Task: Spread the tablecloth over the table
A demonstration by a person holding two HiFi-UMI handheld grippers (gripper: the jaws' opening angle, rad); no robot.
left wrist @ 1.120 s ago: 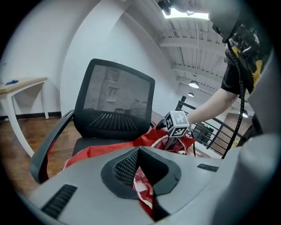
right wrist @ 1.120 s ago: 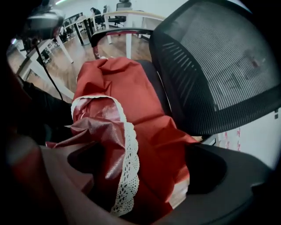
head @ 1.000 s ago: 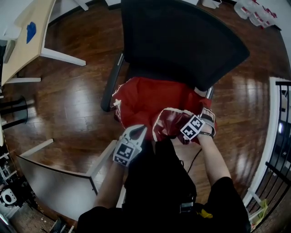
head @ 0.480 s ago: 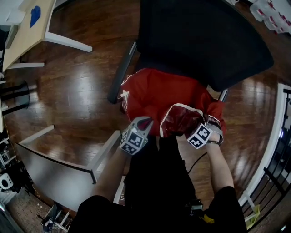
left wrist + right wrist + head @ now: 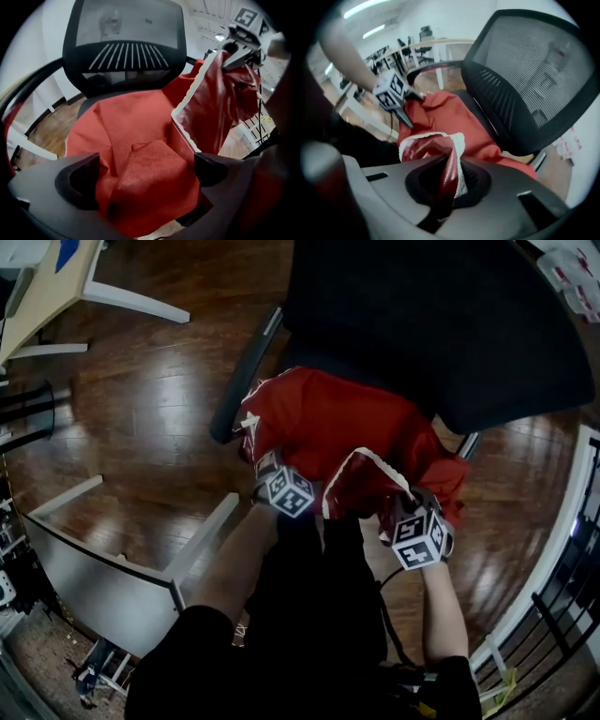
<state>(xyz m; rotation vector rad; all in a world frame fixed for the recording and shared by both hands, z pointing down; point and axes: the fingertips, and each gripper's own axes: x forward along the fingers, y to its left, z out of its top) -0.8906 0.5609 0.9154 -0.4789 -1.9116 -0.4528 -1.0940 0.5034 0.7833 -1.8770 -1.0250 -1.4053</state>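
Observation:
A red tablecloth (image 5: 323, 423) lies crumpled on the seat of a black office chair (image 5: 441, 324). My left gripper (image 5: 265, 468) points down at the cloth's left part. In the left gripper view its jaws have just been opening and my left gripper (image 5: 144, 174) stands open, with a folded patch of the red tablecloth (image 5: 136, 126) between and below the pads, untouched. My right gripper (image 5: 405, 507) has just been closing. In the right gripper view my right gripper (image 5: 450, 180) is shut on a shiny, white-trimmed edge of the tablecloth (image 5: 445, 115), lifted off the seat.
The chair's mesh back (image 5: 126, 28) rises behind the seat, and its left armrest (image 5: 246, 376) runs beside the cloth. A grey table (image 5: 103, 559) stands at lower left, a light wooden desk (image 5: 37, 287) at upper left. A railing (image 5: 562, 568) lines the right edge. The floor is dark wood.
My left gripper has dropped onto the cloth and its jaws have opened. My right gripper has closed on the trimmed edge and drawn it toward the person.

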